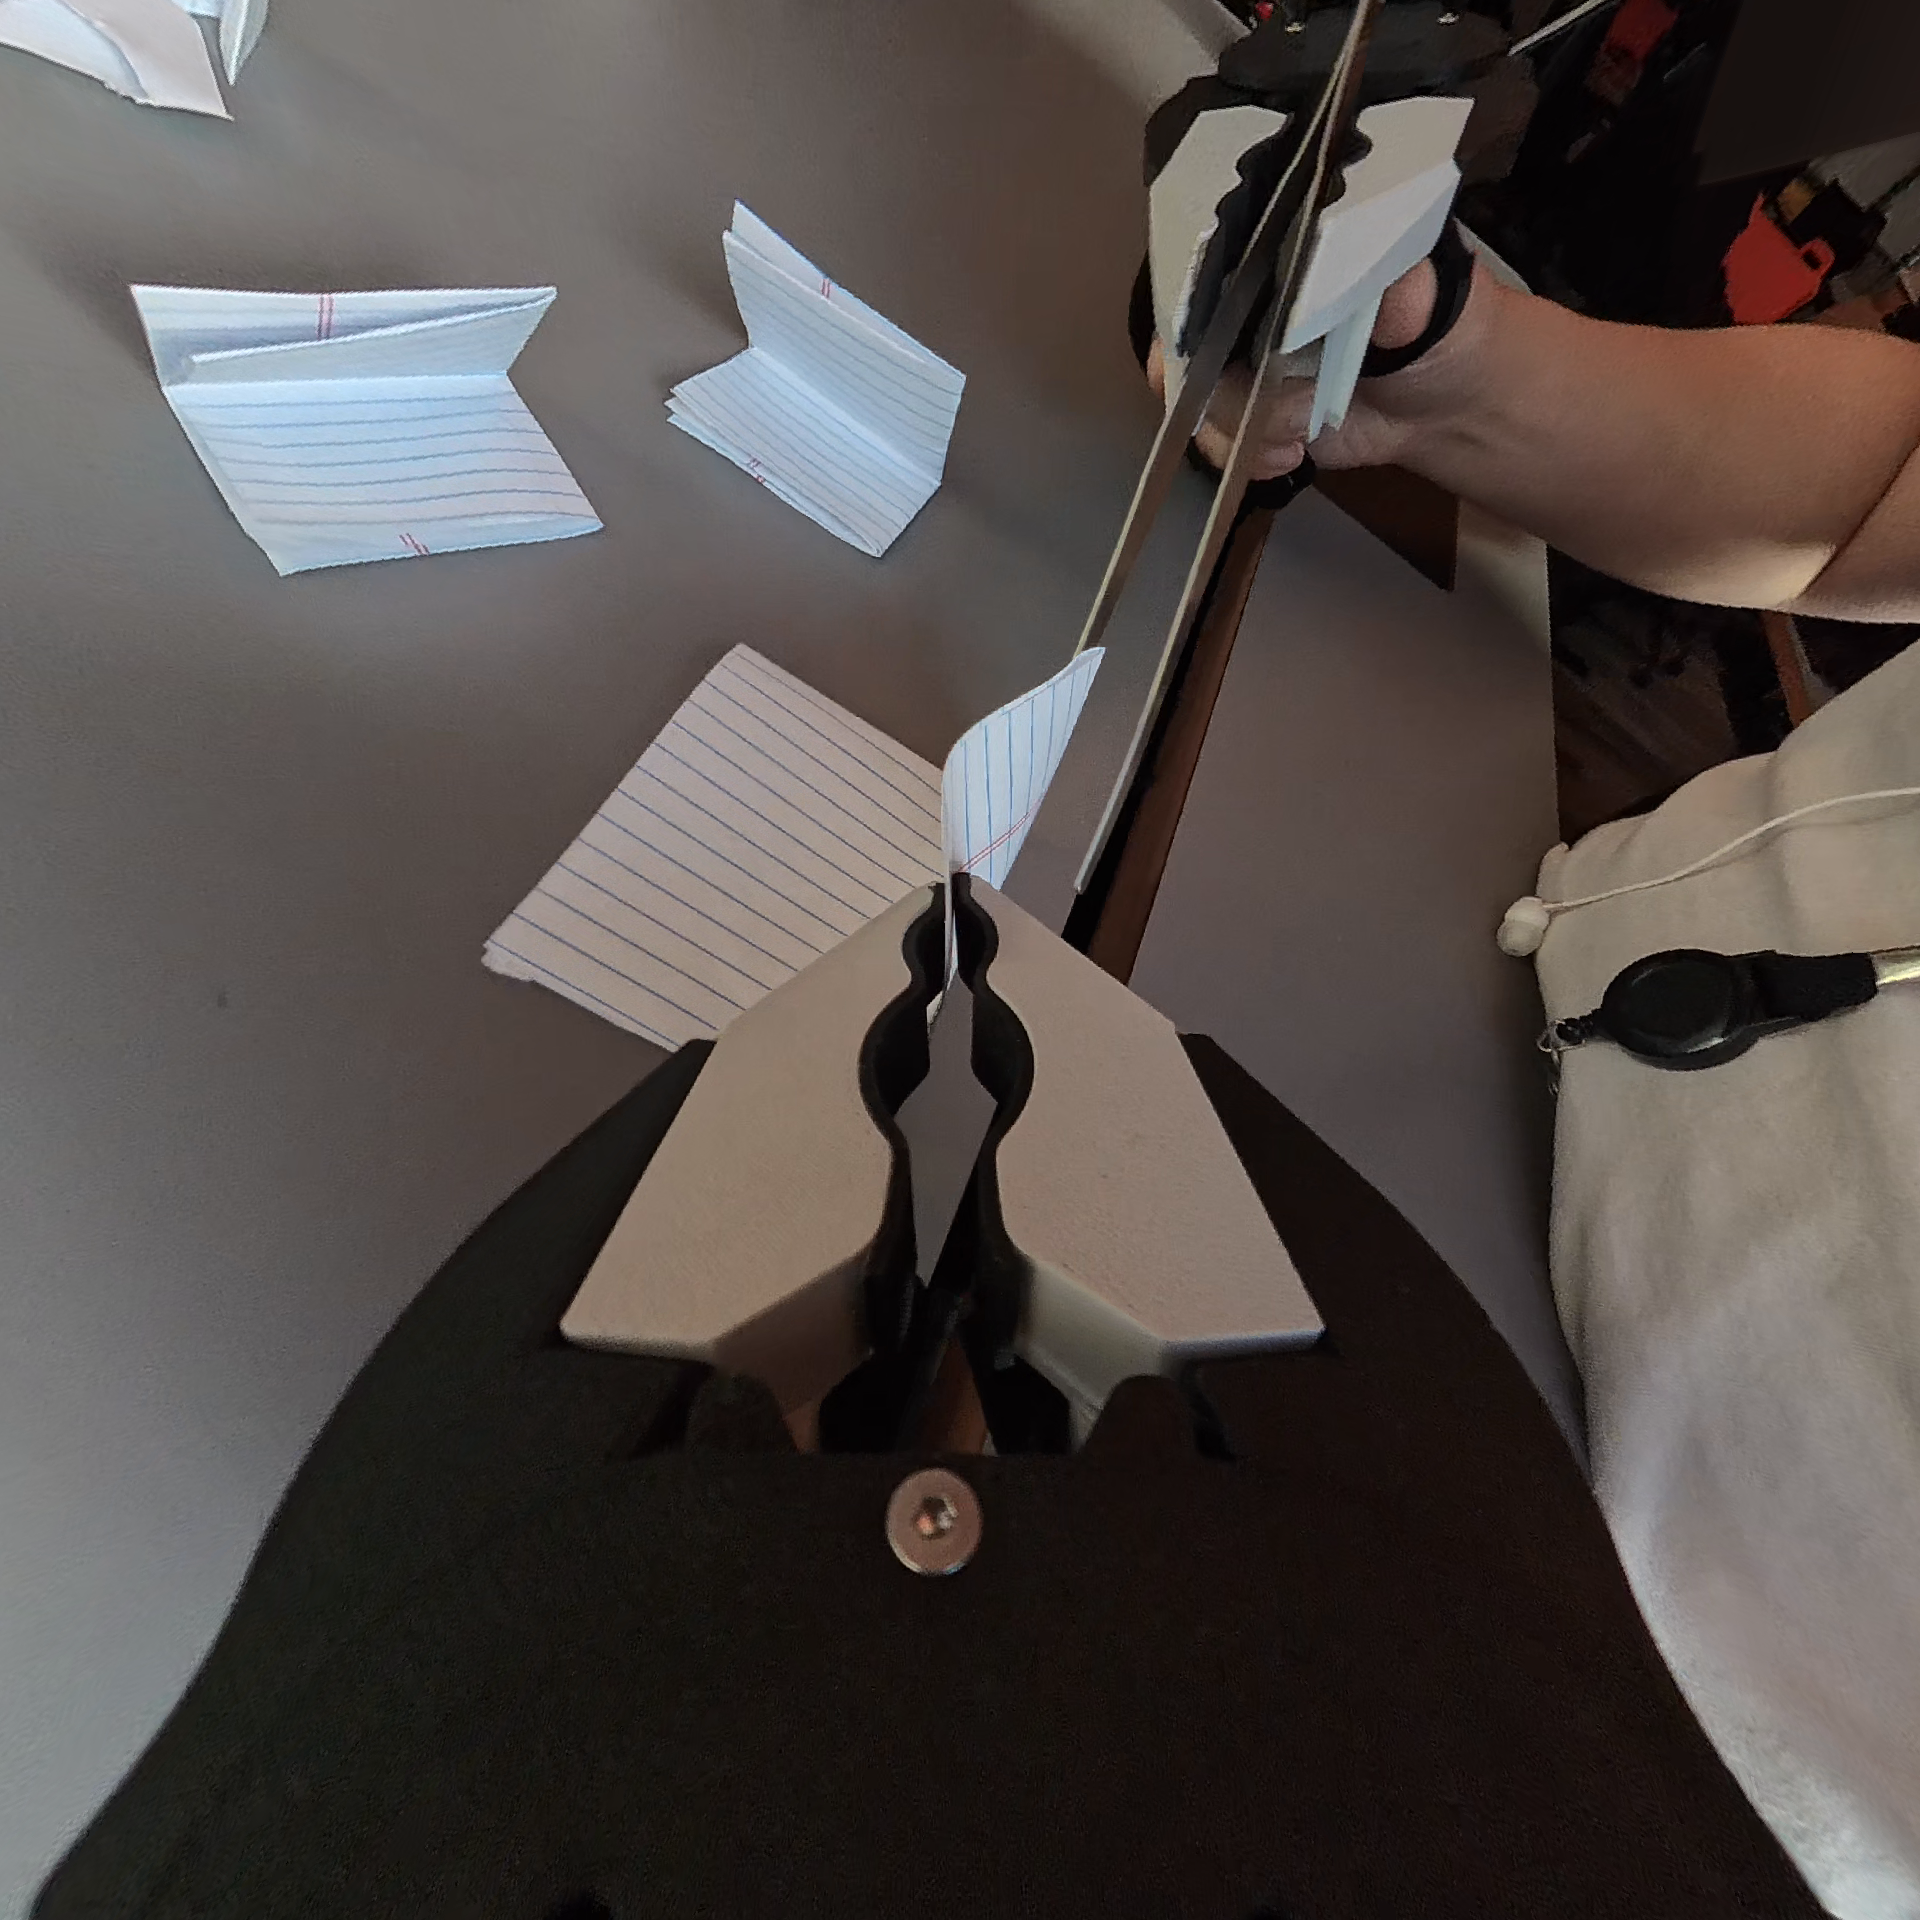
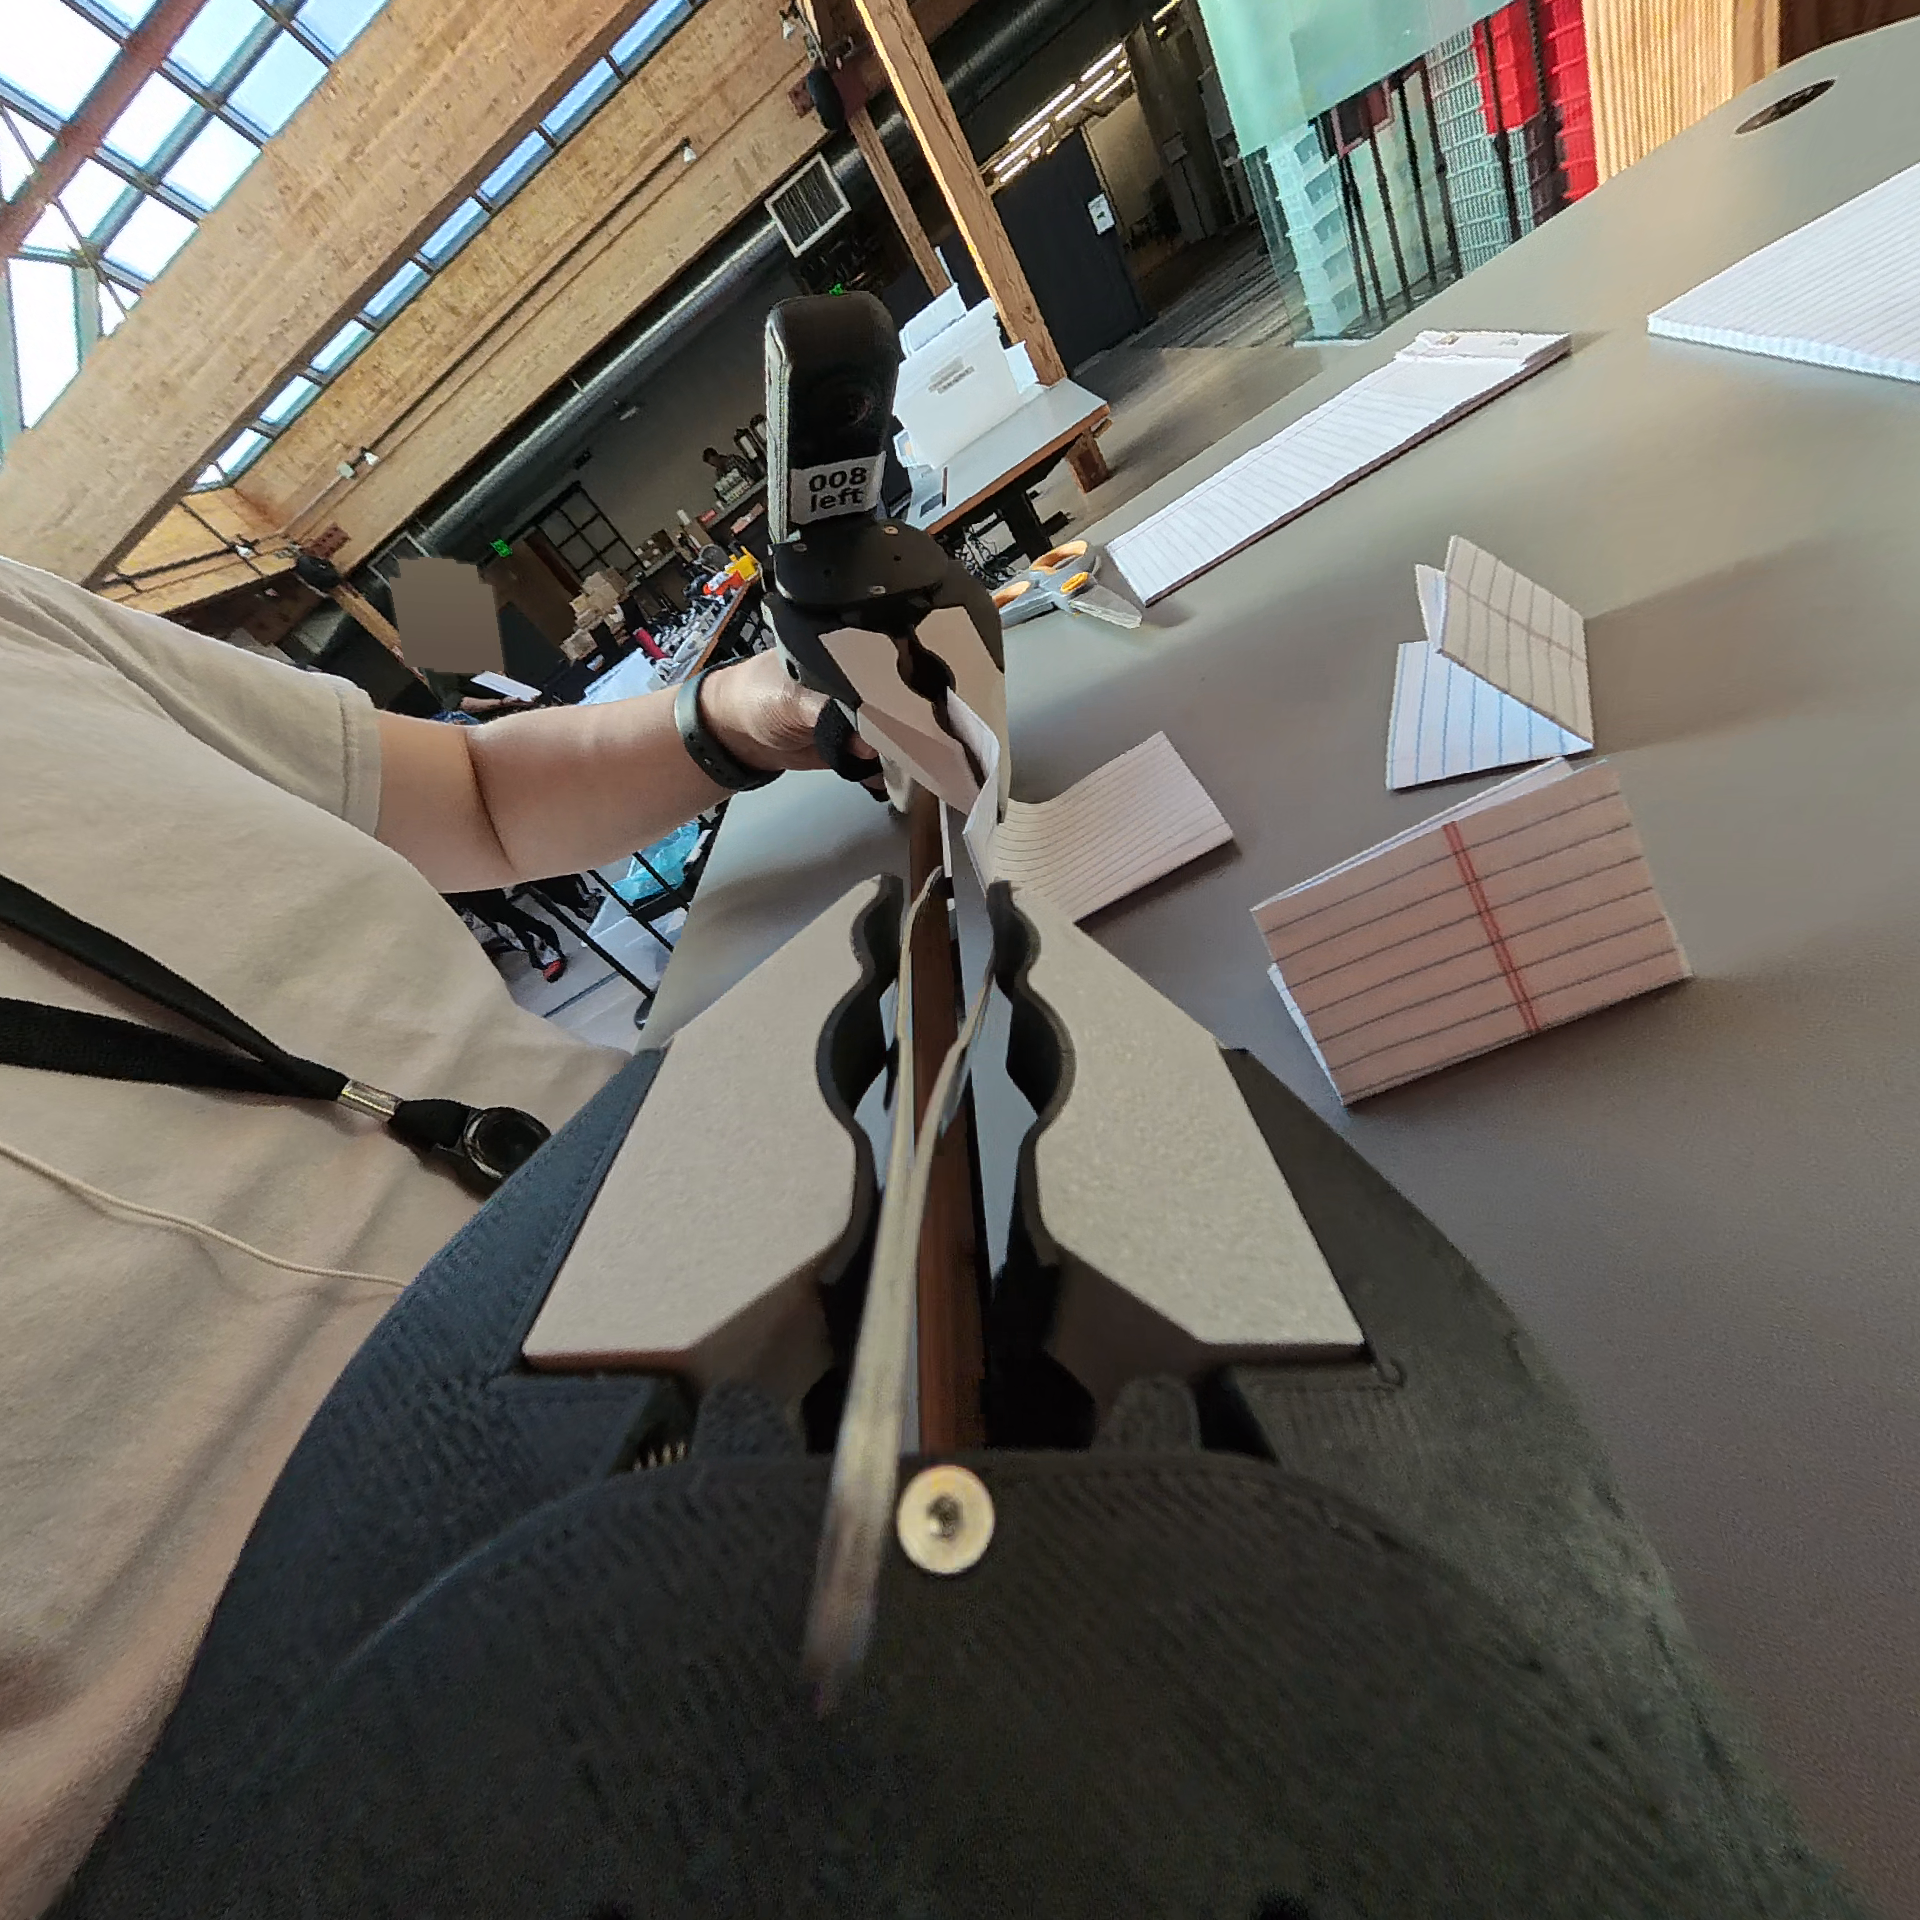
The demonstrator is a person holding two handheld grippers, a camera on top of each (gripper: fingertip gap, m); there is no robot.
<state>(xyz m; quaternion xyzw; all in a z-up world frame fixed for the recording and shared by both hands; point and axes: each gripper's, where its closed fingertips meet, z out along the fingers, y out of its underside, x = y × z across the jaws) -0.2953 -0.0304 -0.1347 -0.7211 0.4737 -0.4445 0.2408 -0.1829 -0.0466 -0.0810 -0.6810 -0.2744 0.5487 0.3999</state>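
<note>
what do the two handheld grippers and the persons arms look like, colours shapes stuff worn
Both grippers, left gripper and right gripper, share one design: pale grey wedge-shaped fingers with wavy black inner pads, on a rounded black body with a silver screw. The left carries a black camera with a white label. The person wears a black wristband and a beige short-sleeved shirt.

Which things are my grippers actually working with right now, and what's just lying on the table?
In use: left gripper pinching lined paper strip; right gripper gripping scissors, blades beside the strip.
Lying about: folded paper, second folded paper, flat lined sheet, notepad, orange-handled scissors.
</note>
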